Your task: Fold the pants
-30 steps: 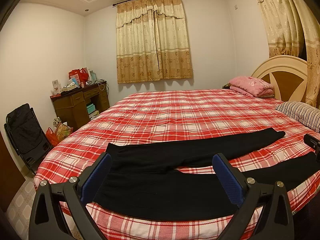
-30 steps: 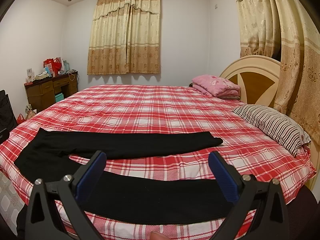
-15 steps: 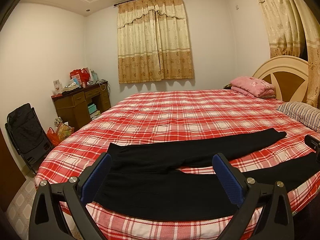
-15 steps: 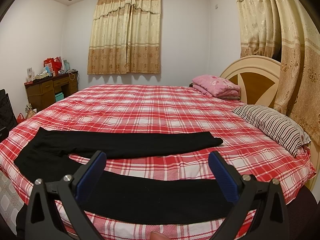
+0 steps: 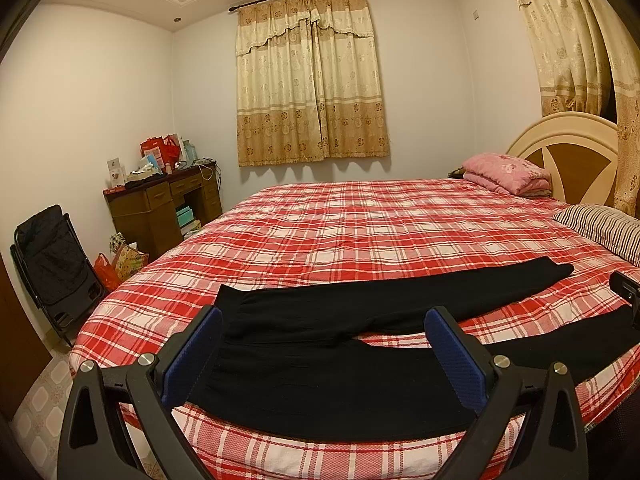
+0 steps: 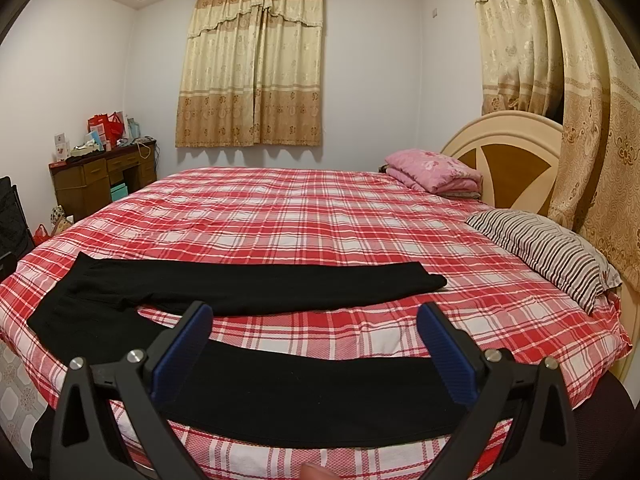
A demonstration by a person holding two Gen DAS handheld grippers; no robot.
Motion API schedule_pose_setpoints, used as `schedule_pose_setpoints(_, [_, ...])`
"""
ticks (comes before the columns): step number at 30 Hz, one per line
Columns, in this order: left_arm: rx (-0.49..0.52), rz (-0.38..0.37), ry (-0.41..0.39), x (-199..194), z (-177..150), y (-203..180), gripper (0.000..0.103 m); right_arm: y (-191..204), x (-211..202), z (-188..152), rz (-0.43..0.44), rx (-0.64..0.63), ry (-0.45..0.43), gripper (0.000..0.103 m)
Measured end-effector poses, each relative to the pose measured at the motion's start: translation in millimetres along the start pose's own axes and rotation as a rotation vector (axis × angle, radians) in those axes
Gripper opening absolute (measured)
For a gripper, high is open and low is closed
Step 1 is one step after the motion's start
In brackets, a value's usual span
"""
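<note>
Black pants (image 5: 320, 360) lie flat on the red plaid bed (image 5: 360, 232), waist to the left, both legs spread apart and stretching right. My left gripper (image 5: 324, 340) is open and empty, hovering above the waist and upper near leg. My right gripper (image 6: 314, 336) is open and empty, hovering above the lower part of the near leg (image 6: 304, 392). The far leg (image 6: 260, 284) lies beyond it, its cuff pointing right. A bit of the right gripper (image 5: 626, 292) shows at the right edge of the left wrist view.
A striped pillow (image 6: 548, 248) and a folded pink blanket (image 6: 436, 170) lie by the headboard (image 6: 512, 160) at right. A wooden desk (image 5: 164, 208) with clutter, bags and a black folding chair (image 5: 52, 264) stand left of the bed. Curtains (image 6: 560, 80) hang at right.
Almost nothing differs; the left wrist view has shifted very slightly. Both grippers stay open above the pants.
</note>
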State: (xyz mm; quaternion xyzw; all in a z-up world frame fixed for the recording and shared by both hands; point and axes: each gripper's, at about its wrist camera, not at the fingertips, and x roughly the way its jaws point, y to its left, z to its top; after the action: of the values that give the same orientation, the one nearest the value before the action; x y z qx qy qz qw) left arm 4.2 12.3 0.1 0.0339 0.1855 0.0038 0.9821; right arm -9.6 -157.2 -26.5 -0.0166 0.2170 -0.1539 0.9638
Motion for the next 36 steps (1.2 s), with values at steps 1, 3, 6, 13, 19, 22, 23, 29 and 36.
schedule_pose_setpoints(1, [0.000, 0.001, 0.000, 0, 0, 0, 0.102, 0, 0, 0, 0.001, 0.000, 0.000, 0.103])
schedule_pose_setpoints(3, [0.001, 0.002, 0.000, 0, 0, 0, 0.102, 0, 1, 0, 0.000, -0.001, 0.002, 0.103])
schedule_pose_setpoints(6, [-0.001, 0.002, 0.000, 0, -1, 0, 0.102, 0, 1, -1, 0.000, -0.001, 0.004, 0.103])
schedule_pose_setpoints(13, [-0.001, 0.003, 0.002, 0, -2, 0, 0.102, 1, 1, -1, 0.000, -0.003, 0.005, 0.103])
schedule_pose_setpoints(19, [-0.003, 0.001, 0.010, 6, -3, 3, 0.102, 1, 3, -3, 0.003, -0.007, 0.008, 0.103])
schedule_pose_setpoints(22, [0.011, 0.019, 0.024, 27, -4, 16, 0.102, -1, 5, -4, 0.020, -0.008, 0.013, 0.103])
schedule_pose_setpoints(23, [0.010, 0.030, 0.037, 37, -4, 24, 0.102, -3, 7, -4, 0.036, -0.008, 0.014, 0.103])
schedule_pose_setpoints(29, [-0.045, 0.101, 0.147, 121, -7, 97, 0.102, -12, 32, -12, 0.029, 0.000, 0.070, 0.103])
schedule_pose_setpoints(36, [-0.063, 0.191, 0.262, 217, -14, 171, 0.102, -32, 75, -38, 0.069, 0.069, 0.162, 0.103])
